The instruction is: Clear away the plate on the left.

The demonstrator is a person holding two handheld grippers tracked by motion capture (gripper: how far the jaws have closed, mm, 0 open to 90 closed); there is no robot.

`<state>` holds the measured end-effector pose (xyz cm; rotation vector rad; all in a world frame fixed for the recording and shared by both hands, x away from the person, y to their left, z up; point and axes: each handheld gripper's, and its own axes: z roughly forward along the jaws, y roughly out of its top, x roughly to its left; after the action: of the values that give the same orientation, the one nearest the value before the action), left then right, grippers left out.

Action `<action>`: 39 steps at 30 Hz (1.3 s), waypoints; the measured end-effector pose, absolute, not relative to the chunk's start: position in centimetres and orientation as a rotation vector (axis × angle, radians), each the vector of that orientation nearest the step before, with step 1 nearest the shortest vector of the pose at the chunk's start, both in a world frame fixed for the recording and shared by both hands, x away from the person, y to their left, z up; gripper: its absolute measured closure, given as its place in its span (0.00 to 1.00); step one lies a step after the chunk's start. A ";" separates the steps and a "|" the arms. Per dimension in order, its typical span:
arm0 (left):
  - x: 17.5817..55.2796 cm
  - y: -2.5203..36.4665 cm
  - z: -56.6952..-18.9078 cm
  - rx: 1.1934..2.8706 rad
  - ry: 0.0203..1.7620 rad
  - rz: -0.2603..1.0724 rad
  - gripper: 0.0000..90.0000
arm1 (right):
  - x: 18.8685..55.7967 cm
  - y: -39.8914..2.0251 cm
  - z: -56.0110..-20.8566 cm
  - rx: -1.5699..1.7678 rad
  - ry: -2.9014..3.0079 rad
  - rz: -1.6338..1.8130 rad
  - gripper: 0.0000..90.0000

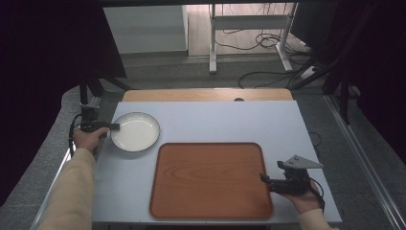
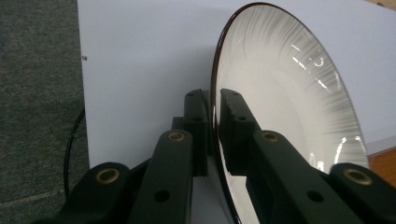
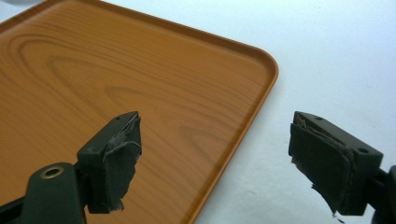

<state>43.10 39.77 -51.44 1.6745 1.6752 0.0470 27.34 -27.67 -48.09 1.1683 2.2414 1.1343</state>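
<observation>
A white plate (image 1: 136, 131) with a dark rim lies on the pale table at the left. My left gripper (image 1: 114, 126) is at its left edge, shut on the rim. In the left gripper view the two black jaws pinch the plate's rim (image 2: 214, 100) between them, one pad outside and one inside the plate (image 2: 285, 98). A brown wooden tray (image 1: 210, 179) with nothing on it lies at the front middle. My right gripper (image 1: 265, 179) rests at the tray's right edge, open. In the right gripper view its jaws stand wide apart over the tray's corner (image 3: 268, 70), nothing between them.
The pale table (image 1: 215, 120) has a wooden strip along its far edge. Beyond it the floor carries cables and the legs of a metal stand (image 1: 213, 43). A grey mat runs along the table's left side.
</observation>
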 end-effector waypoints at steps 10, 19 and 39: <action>43.0 39.0 -50.3 1.677 1.675 0.096 0.94 | 27.4 -27.8 -48.0 1.167 2.234 1.137 0.20; 43.1 38.5 -49.7 1.646 1.681 0.122 0.94 | 27.3 -27.9 -47.9 1.166 2.225 1.143 0.20; 42.1 37.5 -47.4 1.584 1.548 0.146 0.92 | 27.4 -27.9 -47.9 1.170 2.219 1.134 0.20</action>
<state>42.11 37.47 -47.43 1.5842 1.5483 0.1463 27.38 -27.93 -47.86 1.1701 2.2193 1.1342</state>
